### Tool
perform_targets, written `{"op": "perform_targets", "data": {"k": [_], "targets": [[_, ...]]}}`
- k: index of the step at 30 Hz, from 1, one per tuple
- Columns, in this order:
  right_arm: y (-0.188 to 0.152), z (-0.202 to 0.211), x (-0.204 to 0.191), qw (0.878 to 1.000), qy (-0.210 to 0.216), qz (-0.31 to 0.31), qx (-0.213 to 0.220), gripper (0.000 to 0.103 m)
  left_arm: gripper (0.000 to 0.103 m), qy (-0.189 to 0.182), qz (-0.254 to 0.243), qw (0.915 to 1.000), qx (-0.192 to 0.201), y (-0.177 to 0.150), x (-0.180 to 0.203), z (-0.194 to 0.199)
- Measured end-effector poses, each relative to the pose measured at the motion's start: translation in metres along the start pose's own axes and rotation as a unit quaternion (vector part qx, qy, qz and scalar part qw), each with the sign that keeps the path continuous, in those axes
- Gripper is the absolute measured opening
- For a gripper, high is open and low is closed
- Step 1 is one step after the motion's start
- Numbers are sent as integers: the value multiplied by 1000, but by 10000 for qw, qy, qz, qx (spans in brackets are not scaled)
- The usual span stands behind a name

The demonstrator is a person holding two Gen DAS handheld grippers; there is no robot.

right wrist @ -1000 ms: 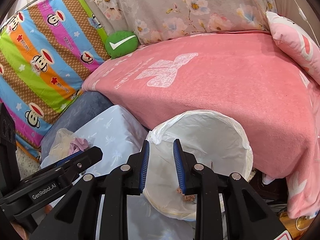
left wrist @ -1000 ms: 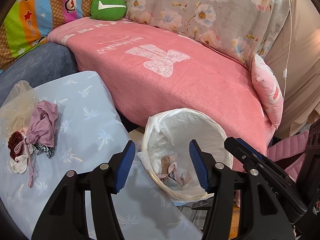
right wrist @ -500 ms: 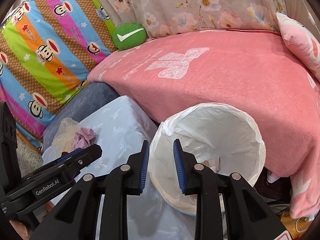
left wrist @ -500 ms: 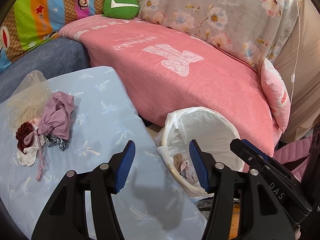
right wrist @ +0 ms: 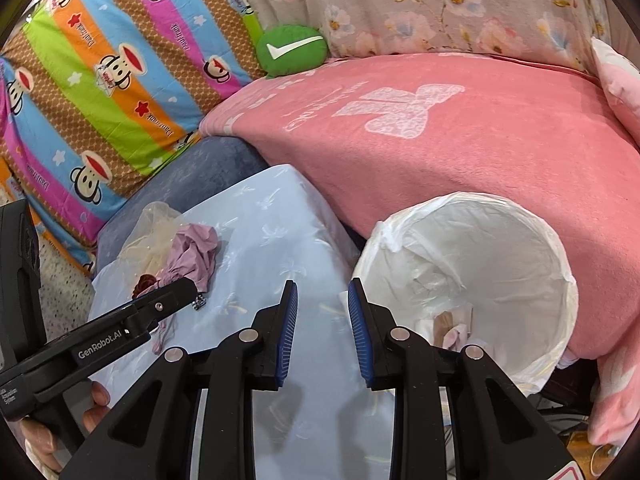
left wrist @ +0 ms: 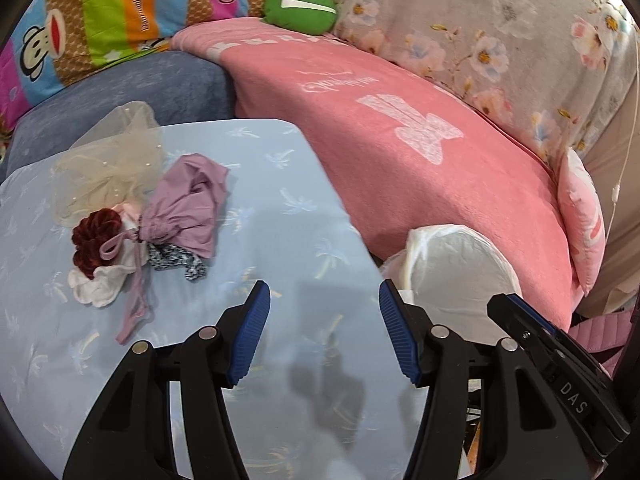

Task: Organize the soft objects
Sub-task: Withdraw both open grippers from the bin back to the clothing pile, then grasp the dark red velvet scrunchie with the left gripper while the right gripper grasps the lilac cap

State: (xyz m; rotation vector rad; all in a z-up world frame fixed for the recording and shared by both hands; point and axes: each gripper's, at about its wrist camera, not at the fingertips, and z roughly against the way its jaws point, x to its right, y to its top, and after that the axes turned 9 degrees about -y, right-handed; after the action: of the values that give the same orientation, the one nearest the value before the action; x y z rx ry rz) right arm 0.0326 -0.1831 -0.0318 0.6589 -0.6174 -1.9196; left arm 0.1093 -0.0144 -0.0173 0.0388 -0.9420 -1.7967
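Observation:
A small heap of soft things lies on the light blue cloth-covered table [left wrist: 288, 216]: a mauve drawstring pouch [left wrist: 186, 208], a cream tulle piece [left wrist: 108, 164], a dark red scrunchie [left wrist: 94, 236], a white scrunchie [left wrist: 96, 288] and a black-and-white scrap [left wrist: 176, 260]. My left gripper [left wrist: 324, 332] hangs open and empty over the table, to the right of the heap. My right gripper [right wrist: 322, 330] is open by a narrower gap, empty, over the table edge beside the white-lined bin [right wrist: 500, 216]. Several soft items [right wrist: 450, 328] lie at the bin's bottom. The pouch [right wrist: 194, 252] shows in the right wrist view too.
A pink blanket [left wrist: 420, 152] covers the sofa behind the table and bin. A green check-mark cushion [left wrist: 300, 6] sits at the back, a pink pillow [left wrist: 582, 216] at the right. A striped monkey-print blanket [right wrist: 100, 80] and a blue-grey cushion [left wrist: 132, 96] lie to the left.
Both grippers have swung left, away from the bin and over the table. The heap of soft things now sits nearer the left gripper. Neither jaw gap has changed.

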Motion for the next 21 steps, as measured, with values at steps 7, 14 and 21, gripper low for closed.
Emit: {"op": "perform_targets", "data": {"k": [7,14,21], "targets": [[-4,-7,-25,9997,79,204,-80,32,58,196,228,9995,62,-3,-31,10],[-7,-17,-53,9988,169,430,-178,32,60,448,435,9980,136,-5,-63,21],[-8,-26,-86,9968,277,698,-257,32,60,700,746,9945,215,-5,-105,34]]}}
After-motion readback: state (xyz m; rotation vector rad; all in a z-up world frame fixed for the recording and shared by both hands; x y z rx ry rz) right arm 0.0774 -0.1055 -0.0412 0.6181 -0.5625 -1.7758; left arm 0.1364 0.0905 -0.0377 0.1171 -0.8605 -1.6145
